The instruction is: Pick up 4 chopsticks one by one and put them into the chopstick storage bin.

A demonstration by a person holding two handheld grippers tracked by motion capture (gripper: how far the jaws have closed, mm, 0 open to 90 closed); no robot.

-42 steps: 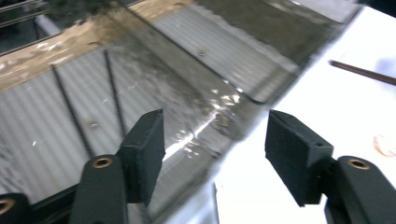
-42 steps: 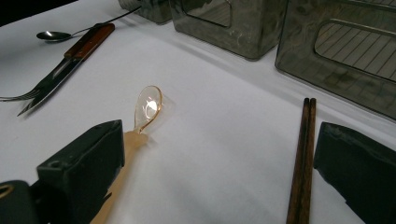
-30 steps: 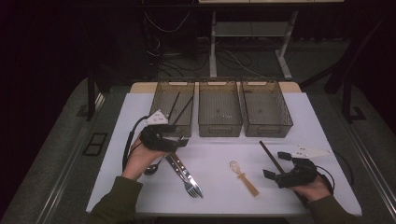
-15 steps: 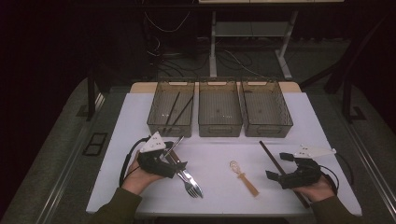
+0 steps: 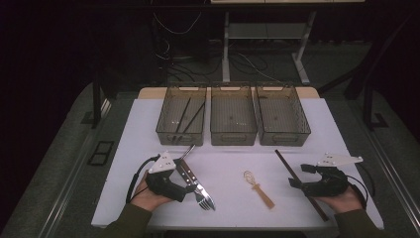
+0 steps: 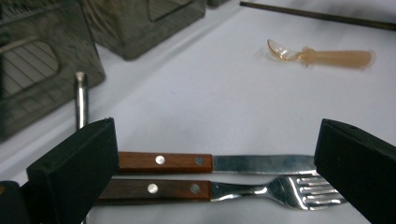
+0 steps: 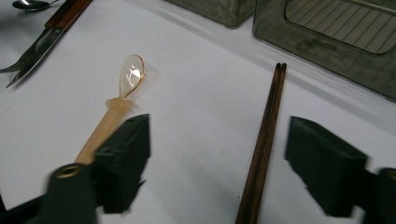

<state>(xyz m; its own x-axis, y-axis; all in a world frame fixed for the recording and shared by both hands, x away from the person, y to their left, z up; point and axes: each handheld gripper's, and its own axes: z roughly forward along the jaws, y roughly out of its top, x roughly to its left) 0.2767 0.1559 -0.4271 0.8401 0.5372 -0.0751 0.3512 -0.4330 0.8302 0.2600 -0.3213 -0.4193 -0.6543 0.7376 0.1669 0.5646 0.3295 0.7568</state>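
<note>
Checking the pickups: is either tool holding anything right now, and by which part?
Nothing is held. The left tool stands open around the knife and fork; the right tool, just closing, straddles the chopsticks untouched.

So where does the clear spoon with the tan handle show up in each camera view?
High view: the clear spoon lies on the white table, centre front, between the two grippers.
Left gripper view: upper right, bowl pointing left.
Right gripper view: left of centre, handle behind the left jaw.
Shared landmark: the dark chopsticks beside it.
</note>
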